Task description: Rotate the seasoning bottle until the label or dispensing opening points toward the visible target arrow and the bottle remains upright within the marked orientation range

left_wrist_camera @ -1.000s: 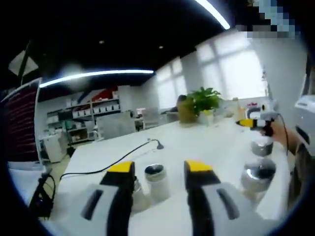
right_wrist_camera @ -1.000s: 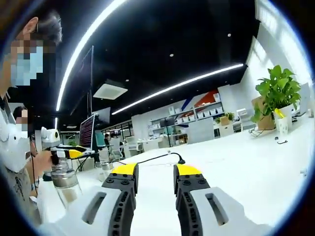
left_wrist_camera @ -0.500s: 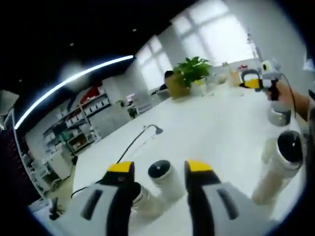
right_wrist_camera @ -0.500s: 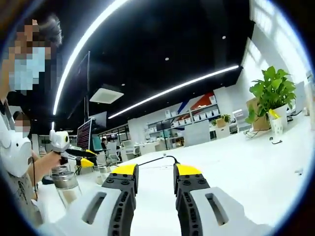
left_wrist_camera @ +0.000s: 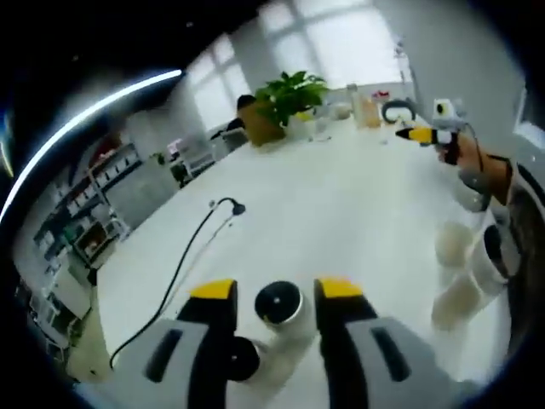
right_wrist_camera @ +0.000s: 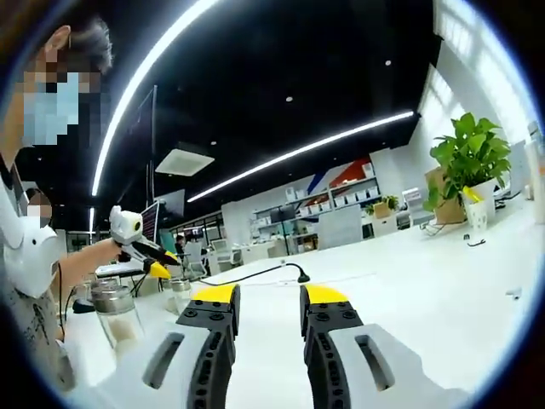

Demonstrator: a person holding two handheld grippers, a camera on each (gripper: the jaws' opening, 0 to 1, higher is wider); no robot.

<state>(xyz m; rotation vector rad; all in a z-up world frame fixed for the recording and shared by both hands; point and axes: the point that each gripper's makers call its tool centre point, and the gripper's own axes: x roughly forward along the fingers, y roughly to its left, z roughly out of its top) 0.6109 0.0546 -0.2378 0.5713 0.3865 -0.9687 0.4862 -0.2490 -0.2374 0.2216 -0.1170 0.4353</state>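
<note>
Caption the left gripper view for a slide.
Open hand-held gripper poised around a white seasoning bottle on a white table.

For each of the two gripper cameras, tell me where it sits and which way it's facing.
Left gripper view: rides the left gripper, tilted down at seasoning bottles on the white table; the person's hand holds the right gripper.
Right gripper view: rides the right gripper, level across the table; a sleeve shows.
Shared: table, black cable, potted plant.
</note>
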